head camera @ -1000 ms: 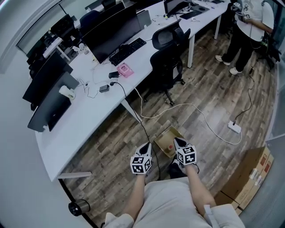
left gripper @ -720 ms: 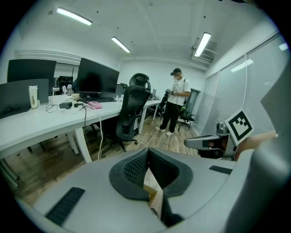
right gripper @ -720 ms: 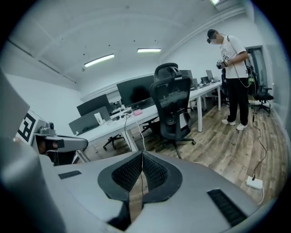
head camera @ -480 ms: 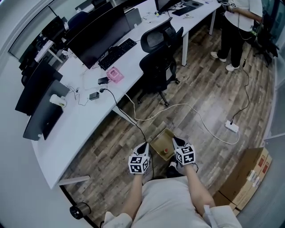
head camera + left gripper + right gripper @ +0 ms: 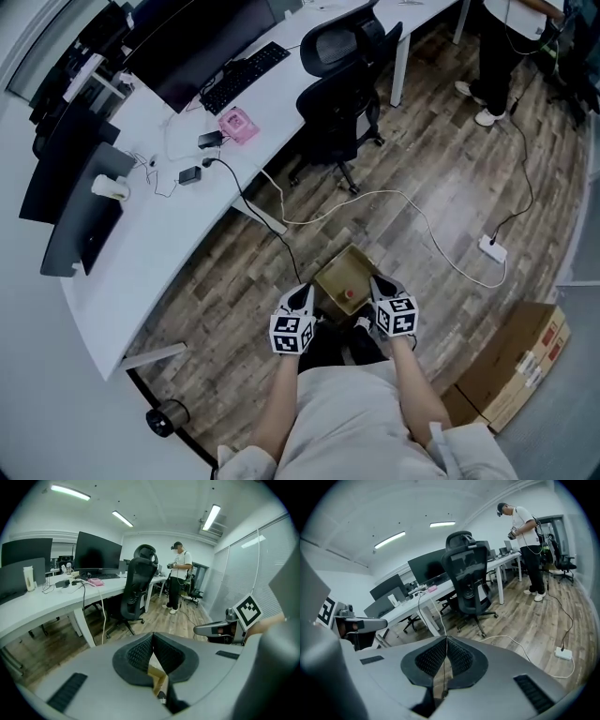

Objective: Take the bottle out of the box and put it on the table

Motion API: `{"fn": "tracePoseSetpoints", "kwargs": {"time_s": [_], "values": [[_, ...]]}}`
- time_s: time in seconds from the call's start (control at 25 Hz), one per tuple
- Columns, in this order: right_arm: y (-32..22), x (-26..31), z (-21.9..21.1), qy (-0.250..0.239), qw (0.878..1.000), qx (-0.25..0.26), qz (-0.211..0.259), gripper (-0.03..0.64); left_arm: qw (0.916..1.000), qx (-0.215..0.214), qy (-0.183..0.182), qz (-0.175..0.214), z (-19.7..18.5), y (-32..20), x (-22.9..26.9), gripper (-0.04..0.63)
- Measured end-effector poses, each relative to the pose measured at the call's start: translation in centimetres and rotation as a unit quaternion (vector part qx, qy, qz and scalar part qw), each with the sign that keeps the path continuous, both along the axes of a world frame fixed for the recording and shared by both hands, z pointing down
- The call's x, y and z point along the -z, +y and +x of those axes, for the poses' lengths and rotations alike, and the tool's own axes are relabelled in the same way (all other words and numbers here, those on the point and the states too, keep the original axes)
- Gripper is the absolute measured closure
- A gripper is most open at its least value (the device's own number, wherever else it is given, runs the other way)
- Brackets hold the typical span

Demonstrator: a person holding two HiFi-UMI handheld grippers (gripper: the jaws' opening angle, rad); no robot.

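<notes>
A small open cardboard box point(image 5: 339, 272) sits on the wooden floor in front of me. Inside it a red cap point(image 5: 350, 294) shows, the top of the bottle; the bottle's body is too small to make out. My left gripper point(image 5: 302, 292) hangs just left of the box's near edge, jaws shut and empty point(image 5: 153, 637). My right gripper point(image 5: 377, 281) is over the box's near right edge, close to the red cap, its pads also pressed together with nothing between them point(image 5: 446, 639). Neither touches the bottle.
A long white desk point(image 5: 178, 234) with monitors and a keyboard runs along the left. A black office chair point(image 5: 337, 103) stands beyond the box. A white cable and power strip point(image 5: 492, 248) lie on the floor. A large carton point(image 5: 516, 361) stands at right; a person point(image 5: 506, 37) is far off.
Both grippers have moved forward and down toward the box, which now lies right between their tips. Their jaws stayed shut.
</notes>
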State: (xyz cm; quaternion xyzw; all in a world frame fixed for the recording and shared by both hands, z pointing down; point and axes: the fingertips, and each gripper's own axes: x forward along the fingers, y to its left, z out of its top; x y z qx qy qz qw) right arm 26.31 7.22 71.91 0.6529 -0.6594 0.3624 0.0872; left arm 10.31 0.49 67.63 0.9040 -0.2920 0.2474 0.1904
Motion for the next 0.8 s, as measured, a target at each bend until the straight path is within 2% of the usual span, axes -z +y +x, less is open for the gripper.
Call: {"fn": "tracePoseSetpoints", "kwargs": {"time_s": [0.16, 0.28, 0.52, 0.8], "values": [[-0.2, -1.2, -1.1, -0.012, 1.0, -0.005, -0.014, 0.577, 0.9998, 0.002, -0.001, -0.019, -0.4, -0.8, -1.5, 0.58], [1.0, -3.2, -2.7, -0.021, 0.999, 0.001, -0.042, 0.577, 0.9993, 0.001, -0.003, -0.038, -0.6, -1.4, -3.4, 0.58], [3.4, -7.5, -5.0, -0.026, 0.992, 0.05, -0.11, 0.577, 0.9979, -0.023, 0.002, -0.061, 0.6, -3.4, -8.4, 0.58], [4.3, -11.7, -3.8, -0.024, 0.991, 0.044, -0.128, 0.577, 0.9946, -0.031, -0.005, -0.099, 2.1, -3.0, -16.4, 0.58]]}}
